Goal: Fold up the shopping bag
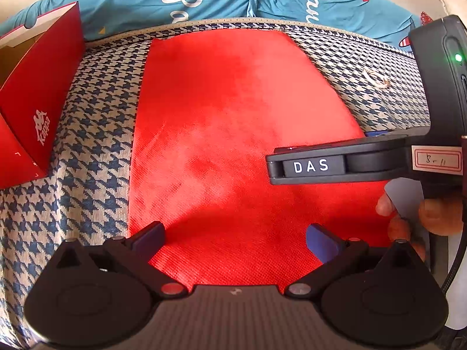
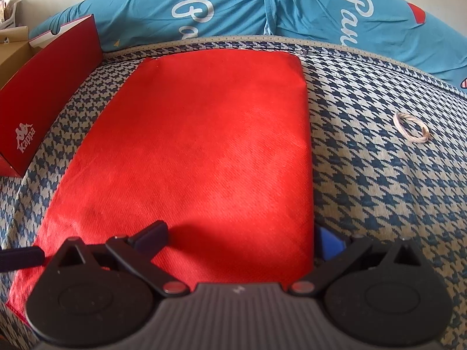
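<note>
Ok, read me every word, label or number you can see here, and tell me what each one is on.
"Kappa", with a logo: side of the red box.
"DAS": finger of the right gripper.
Handwritten white label on that gripper's body: not clearly legible.
White script "Pa…", cut off: blue fabric.
Red shopping bag: no text.

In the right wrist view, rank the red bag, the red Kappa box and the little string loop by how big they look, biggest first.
1. red bag
2. Kappa box, partly cut off at the frame edge
3. string loop
</note>
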